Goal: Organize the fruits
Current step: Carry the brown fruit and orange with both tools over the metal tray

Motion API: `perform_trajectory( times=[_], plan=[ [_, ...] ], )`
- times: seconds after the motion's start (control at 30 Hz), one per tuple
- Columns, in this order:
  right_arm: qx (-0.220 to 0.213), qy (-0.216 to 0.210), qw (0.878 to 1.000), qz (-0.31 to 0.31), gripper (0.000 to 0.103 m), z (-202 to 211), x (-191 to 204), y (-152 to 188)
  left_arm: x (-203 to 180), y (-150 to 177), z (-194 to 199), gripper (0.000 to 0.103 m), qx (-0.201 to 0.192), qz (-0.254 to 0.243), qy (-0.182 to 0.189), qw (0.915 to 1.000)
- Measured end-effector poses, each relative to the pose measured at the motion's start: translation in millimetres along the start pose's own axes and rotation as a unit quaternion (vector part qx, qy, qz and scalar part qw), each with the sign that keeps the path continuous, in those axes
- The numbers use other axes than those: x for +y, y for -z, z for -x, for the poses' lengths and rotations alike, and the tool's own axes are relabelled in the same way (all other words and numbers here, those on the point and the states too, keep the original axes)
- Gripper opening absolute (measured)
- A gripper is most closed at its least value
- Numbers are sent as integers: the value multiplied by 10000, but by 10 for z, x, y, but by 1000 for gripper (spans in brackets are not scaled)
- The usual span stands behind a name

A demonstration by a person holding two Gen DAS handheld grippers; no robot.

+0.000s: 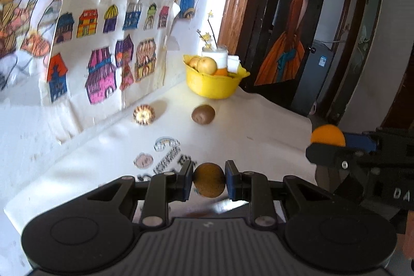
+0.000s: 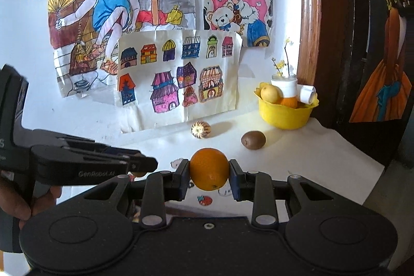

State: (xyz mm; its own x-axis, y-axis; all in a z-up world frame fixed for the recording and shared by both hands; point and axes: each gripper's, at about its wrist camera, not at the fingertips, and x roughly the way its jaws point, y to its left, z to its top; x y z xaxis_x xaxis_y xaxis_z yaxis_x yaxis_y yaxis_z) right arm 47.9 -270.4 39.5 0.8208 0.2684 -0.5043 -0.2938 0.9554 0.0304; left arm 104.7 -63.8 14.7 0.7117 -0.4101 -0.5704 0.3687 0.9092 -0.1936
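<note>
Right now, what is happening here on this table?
A person is sorting fruit with a gripper in each hand. The left gripper holds a kiwi; the right gripper holds an orange. The yellow bowl already contains fruit. Another kiwi and a striped ball lie on the white table.

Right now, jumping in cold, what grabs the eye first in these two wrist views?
Each gripper is shut on a fruit: the left gripper clamps a brown kiwi, the right gripper an orange. Ahead, a yellow bowl already holding fruit sits at the table's back right corner, with a loose kiwi and a striped ball on the white cloth before it.
</note>
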Motion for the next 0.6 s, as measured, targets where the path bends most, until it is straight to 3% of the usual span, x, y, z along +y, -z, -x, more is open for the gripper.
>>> perform_trajectory(
  times=[0.3, 0.6],
  plan=[
    [315, -17, 9995, -98, 33, -7, 42, 321, -82, 562, 15, 28, 510, 9, 114, 9986],
    [803, -95, 9965, -211, 33, -380, 5, 562, -144, 958, -144, 28, 950, -4, 142, 9954]
  ],
)
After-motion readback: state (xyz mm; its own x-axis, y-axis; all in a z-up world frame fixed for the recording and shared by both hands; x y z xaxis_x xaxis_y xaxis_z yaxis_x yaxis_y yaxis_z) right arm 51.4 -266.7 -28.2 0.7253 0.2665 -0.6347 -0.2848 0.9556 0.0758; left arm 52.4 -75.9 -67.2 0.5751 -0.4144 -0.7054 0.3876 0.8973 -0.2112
